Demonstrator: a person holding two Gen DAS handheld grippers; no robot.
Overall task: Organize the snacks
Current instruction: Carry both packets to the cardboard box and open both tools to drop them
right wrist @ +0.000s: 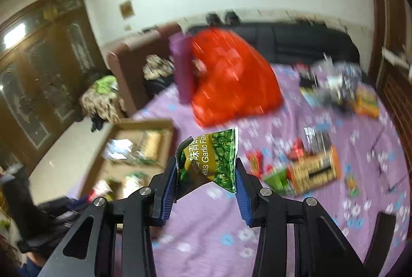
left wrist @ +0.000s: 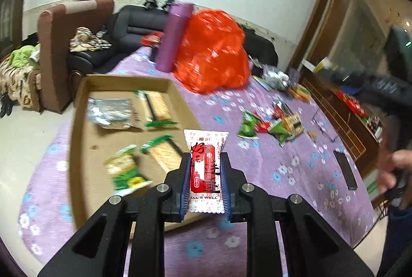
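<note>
Between the left gripper (left wrist: 206, 168) pads: red sachet (left wrist: 206, 174), clamped, long axis 12 to 6, over the box (left wrist: 82, 137) rim.
Right gripper (right wrist: 207, 174): closed on green pea packet (right wrist: 211, 158), tilted toward 1 o'clock, above the cloth (right wrist: 206, 233).
Loose snacks (left wrist: 267, 126): 2 o'clock of sachet, blurred, perhaps five.

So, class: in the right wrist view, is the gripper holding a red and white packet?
No, the right gripper is clamped on a green garlic pea packet, held above the purple tablecloth.
</note>
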